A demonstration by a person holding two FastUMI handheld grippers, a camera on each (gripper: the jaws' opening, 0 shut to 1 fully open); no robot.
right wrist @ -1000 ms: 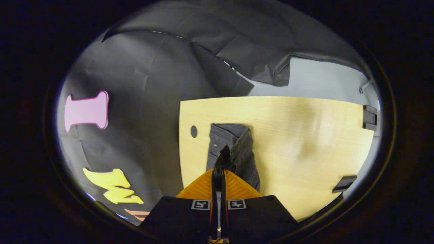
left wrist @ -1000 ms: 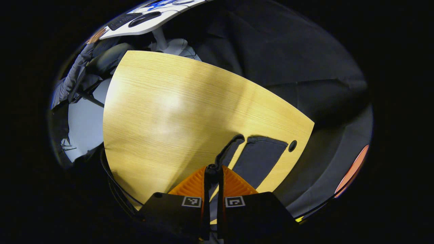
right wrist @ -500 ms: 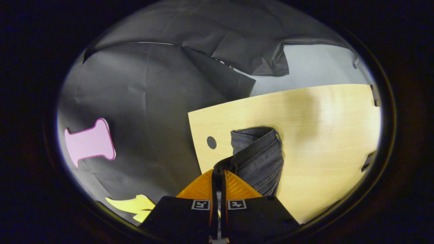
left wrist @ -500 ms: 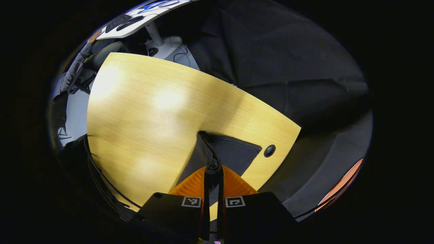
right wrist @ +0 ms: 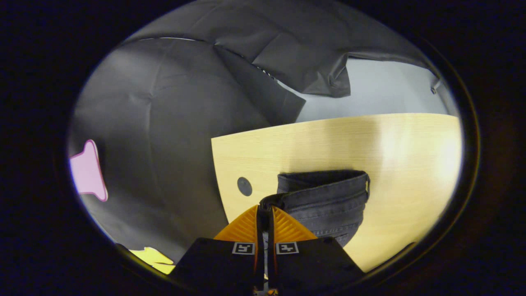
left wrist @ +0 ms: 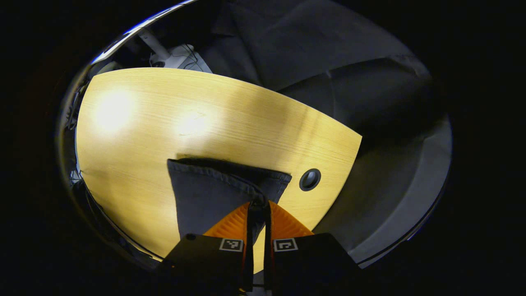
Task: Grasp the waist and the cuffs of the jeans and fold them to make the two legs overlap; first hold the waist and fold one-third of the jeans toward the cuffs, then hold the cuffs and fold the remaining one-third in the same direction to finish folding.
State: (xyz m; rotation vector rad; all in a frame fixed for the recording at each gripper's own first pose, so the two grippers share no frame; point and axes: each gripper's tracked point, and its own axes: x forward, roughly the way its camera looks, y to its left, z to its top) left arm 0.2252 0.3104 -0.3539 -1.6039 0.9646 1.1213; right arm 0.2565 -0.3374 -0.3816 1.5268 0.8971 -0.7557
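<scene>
My left hand-held gripper [left wrist: 257, 204] and right hand-held gripper [right wrist: 265, 208] each clench a jeans [right wrist: 328, 197] edge, lowering one leg squarely over the other on the worktop [left wrist: 164, 115].

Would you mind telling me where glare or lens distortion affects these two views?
Left gripper view: two bright glare patches on the light wooden table, whose edges bow from the fisheye lens; the dark grey jeans stay readable. Right gripper view: softer glare near the table's right side, edges likewise curved.

Overhead light throws two soft glare patches on the pale yellow wooden tabletop [left wrist: 135, 135]. Surroundings stay dim. Fisheye distortion bows the table's edges; focus is sharp, without motion blur.
</scene>
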